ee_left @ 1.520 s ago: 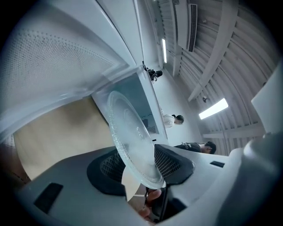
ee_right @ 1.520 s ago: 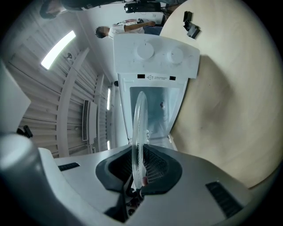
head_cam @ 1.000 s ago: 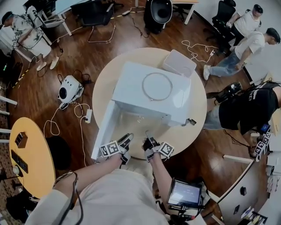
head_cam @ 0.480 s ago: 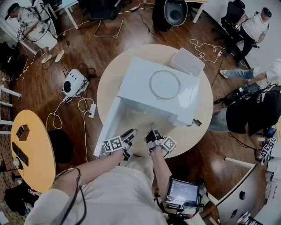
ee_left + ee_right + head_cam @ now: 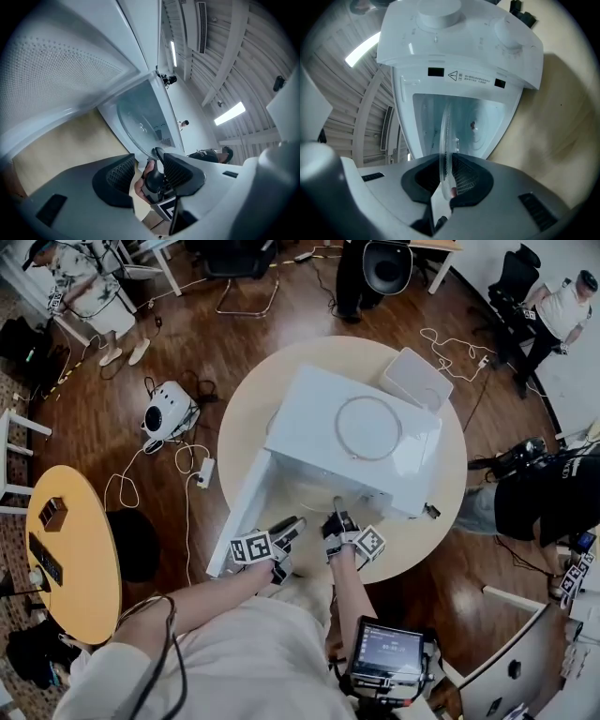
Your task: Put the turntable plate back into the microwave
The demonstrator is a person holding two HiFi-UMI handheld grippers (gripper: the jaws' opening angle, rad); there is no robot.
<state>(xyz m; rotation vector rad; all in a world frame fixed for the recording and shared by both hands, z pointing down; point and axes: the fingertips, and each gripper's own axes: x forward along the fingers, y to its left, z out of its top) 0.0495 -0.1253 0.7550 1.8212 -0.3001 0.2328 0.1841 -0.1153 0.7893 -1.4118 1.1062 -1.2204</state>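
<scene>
Round wooden table (image 5: 441, 521) carries the microwave (image 5: 356, 427), door open. At the table's near edge, the right gripper (image 5: 449, 173) pinches the turntable plate (image 5: 444, 131) by its rim at the cavity mouth, probably to slide it in level. The left gripper (image 5: 147, 171) waits alongside, jaws apart and empty.

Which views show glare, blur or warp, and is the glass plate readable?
Head view: strong fisheye, soft sheen on the microwave top. Left gripper view: dark vignette, near door blurred, ceiling light blown out. Right gripper view: turntable plate edge-on in the right gripper, rim visible, otherwise see-through.
</scene>
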